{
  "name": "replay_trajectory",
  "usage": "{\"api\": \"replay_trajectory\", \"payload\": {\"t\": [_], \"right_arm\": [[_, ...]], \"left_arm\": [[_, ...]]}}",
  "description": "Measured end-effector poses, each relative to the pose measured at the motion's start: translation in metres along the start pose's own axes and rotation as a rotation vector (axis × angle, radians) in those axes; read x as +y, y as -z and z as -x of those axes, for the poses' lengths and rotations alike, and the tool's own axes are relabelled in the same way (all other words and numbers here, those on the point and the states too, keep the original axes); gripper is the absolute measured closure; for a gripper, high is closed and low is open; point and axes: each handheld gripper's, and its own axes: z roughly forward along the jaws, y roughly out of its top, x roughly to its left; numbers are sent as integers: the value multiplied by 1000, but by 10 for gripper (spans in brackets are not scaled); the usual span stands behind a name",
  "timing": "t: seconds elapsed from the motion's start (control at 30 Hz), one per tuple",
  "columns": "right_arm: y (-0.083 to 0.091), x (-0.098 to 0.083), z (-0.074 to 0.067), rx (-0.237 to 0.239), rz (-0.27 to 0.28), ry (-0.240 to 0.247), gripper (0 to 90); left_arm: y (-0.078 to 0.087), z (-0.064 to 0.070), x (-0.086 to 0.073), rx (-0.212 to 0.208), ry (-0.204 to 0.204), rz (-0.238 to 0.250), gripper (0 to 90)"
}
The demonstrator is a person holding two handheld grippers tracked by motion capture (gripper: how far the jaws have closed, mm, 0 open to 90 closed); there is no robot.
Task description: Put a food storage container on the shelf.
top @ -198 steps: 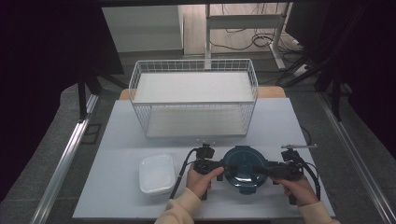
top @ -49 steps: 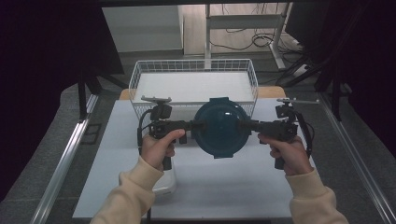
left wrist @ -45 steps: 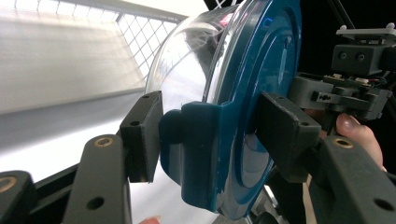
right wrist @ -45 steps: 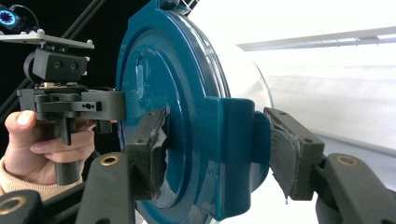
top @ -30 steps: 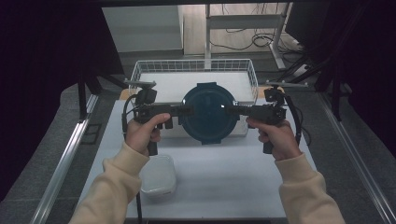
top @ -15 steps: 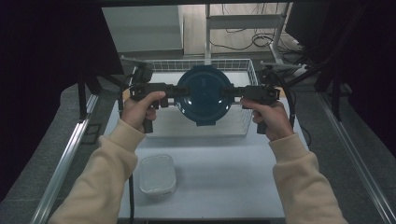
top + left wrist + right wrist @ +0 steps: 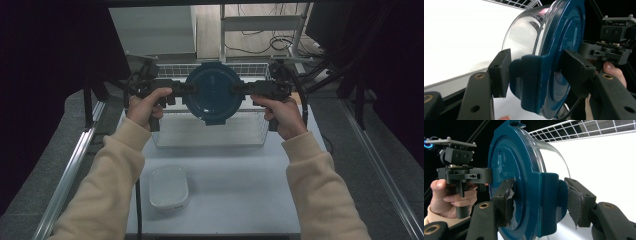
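Up over the wire basket [image 7: 207, 132] now: a moment ago the round container with the blue lid [image 7: 214, 92] hung above the white desk [image 7: 240, 175], and both hands have carried it forward and higher, lid tilted toward the person. The left gripper [image 7: 187, 89] and right gripper [image 7: 239, 89] have their fingers clamped on the lid's opposite side latches, container slung between them. Lowering into the basket looks next, while the small white tub [image 7: 169, 187] sits well behind.

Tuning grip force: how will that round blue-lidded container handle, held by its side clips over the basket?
The container looks rigid: clear bowl and lid keep their shape. Probably light, as the bowl looks empty. Left tongs and right tongs each pinch a smooth clip, so it could pivot or slip; dropped, its round body might roll.
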Motion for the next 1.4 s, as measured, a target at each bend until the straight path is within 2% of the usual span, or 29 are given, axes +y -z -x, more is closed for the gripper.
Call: {"api": "replay_trajectory", "payload": {"t": [0.27, 0.6, 0.73, 0.83, 0.93, 0.97, 1.07, 1.1, 1.23, 1.27, 1.4], "right_arm": [[-6, 13, 8, -6, -9, -7, 438], [-15, 26, 15, -8, -18, -19, 440], [-23, 36, 22, 1, -25, -49, 441], [-29, 39, 26, -8, -35, -44, 441], [-33, 40, 30, -16, -44, -50, 441], [-37, 40, 37, -13, -51, -74, 440], [-40, 40, 41, -13, -54, -93, 440], [-44, 39, 46, -17, -56, -114, 438], [-47, 41, 51, -20, -53, -139, 432], [-49, 41, 54, -20, -56, -162, 428], [-53, 41, 60, -21, -59, -215, 410]], "left_arm": [[-6, -8, 14, -5, 13, -13, 424], [-11, -18, 30, -9, 33, -2, 425], [-14, -24, 37, 5, 52, 12, 423], [-17, -33, 38, -6, 56, -2, 421], [-23, -40, 39, 4, 67, -13, 417], [-24, -42, 40, 8, 70, -15, 416], [-29, -47, 42, 15, 88, -19, 416], [-30, -51, 43, 16, 94, -23, 419], [-35, -58, 47, 6, 123, -11, 420], [-38, -62, 48, 6, 144, -6, 419], [-44, -67, 50, 8, 160, -10, 406]]}}
